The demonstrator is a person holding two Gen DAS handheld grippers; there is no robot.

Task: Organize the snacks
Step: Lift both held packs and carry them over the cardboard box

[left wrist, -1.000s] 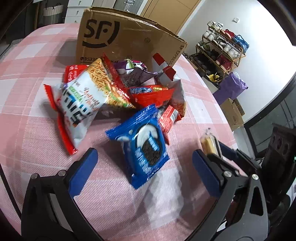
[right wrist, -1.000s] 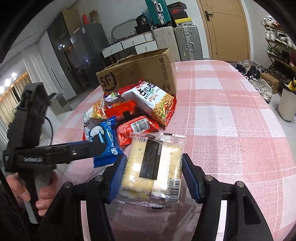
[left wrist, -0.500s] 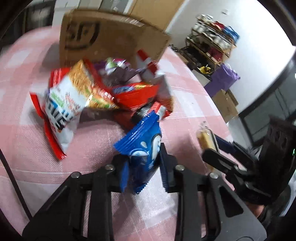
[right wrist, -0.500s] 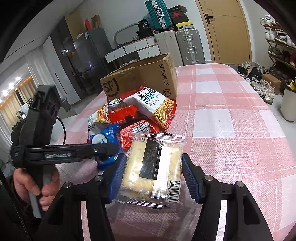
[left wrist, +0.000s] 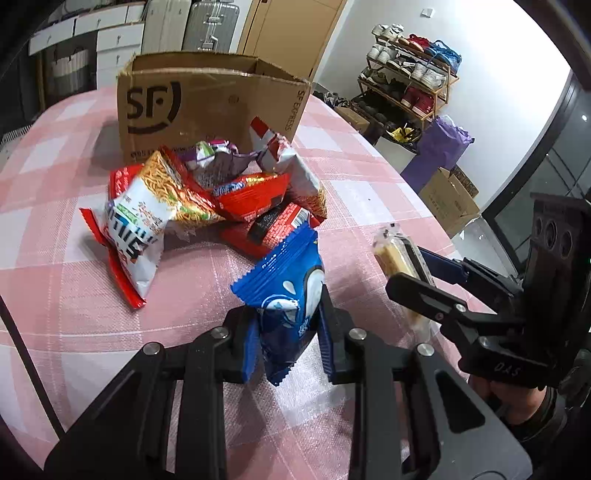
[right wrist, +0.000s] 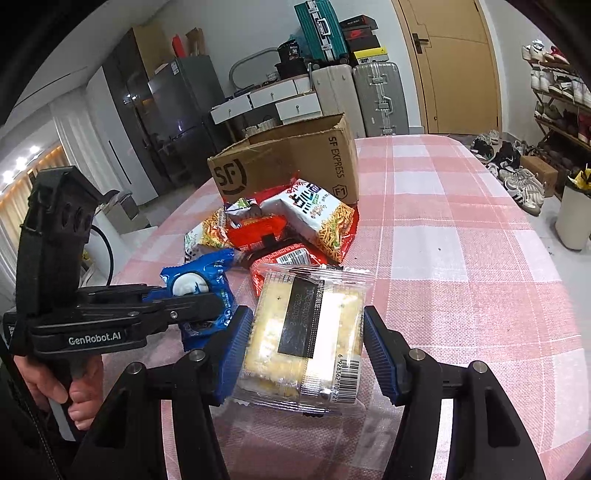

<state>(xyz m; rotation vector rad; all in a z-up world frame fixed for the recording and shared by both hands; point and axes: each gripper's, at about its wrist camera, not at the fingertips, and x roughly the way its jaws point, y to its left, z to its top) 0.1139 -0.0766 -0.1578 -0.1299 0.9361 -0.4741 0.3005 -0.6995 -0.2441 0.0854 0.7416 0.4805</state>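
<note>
Step in hand, by my judgement: carry both packets to the cardboard box; lift clear of the snack pile, release above the opening.

Left gripper: jaws clenched on the blue cookie packet, above the counter.

Right gripper: jaws grasping the clear-wrapped cake packet.

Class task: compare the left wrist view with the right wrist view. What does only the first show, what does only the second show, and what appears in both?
Only the left wrist view: the purple bag beside the shoe rack.

Only the right wrist view: the dark fridge and the teal suitcase.

Both: the SF cardboard box, the snack pile, the left hand-held gripper shut on the blue cookie pack, and the right hand-held gripper clamping the clear-wrapped yellow cake.
</note>
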